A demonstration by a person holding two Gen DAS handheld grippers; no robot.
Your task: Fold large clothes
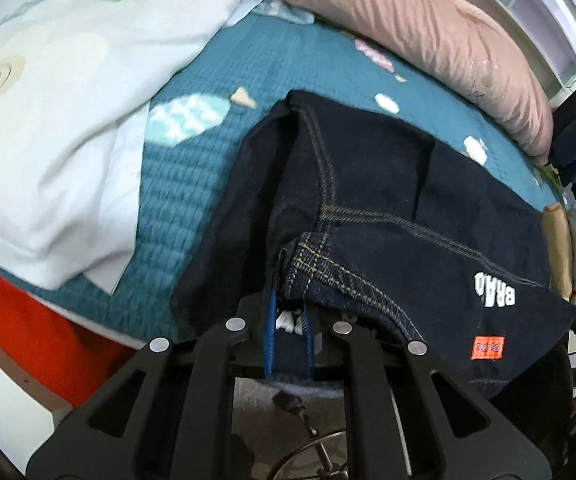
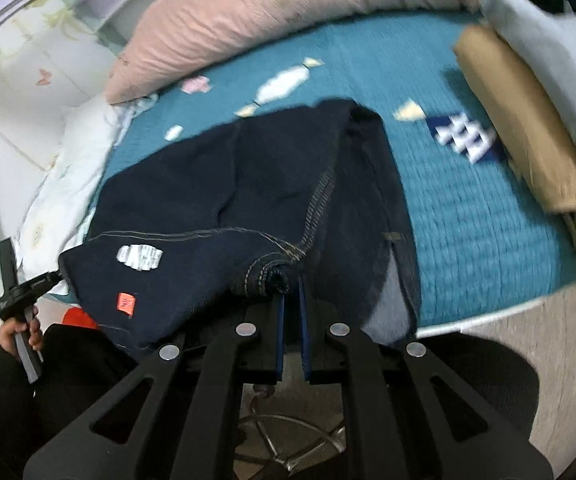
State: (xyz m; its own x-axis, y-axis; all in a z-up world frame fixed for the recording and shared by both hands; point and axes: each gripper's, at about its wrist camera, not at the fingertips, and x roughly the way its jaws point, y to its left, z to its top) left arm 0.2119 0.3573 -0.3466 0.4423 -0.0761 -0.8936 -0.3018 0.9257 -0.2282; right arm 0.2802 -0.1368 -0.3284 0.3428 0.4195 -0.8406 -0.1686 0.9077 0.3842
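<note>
Dark navy jeans (image 1: 368,184) with tan stitching, white lettering and an orange tag lie partly folded on the teal bedcover (image 1: 192,184). My left gripper (image 1: 290,312) is shut on a stitched, bunched edge of the jeans, with denim between its blue pads (image 1: 271,320). In the right wrist view the jeans (image 2: 248,184) stretch leftward from my right gripper (image 2: 292,280), which is shut on another rolled, stitched corner. The edge between the two grips hangs over the bed's near side. A hand (image 2: 16,332) holds the other gripper's handle at the far left.
A white printed duvet (image 1: 48,120) lies left, and a pink pillow (image 1: 428,28) runs along the back. Folded tan (image 2: 520,132) and pale grey (image 2: 548,60) clothes are stacked at the bed's right. An orange item (image 1: 28,320) sits low left. A chair base (image 2: 288,440) stands on the floor below.
</note>
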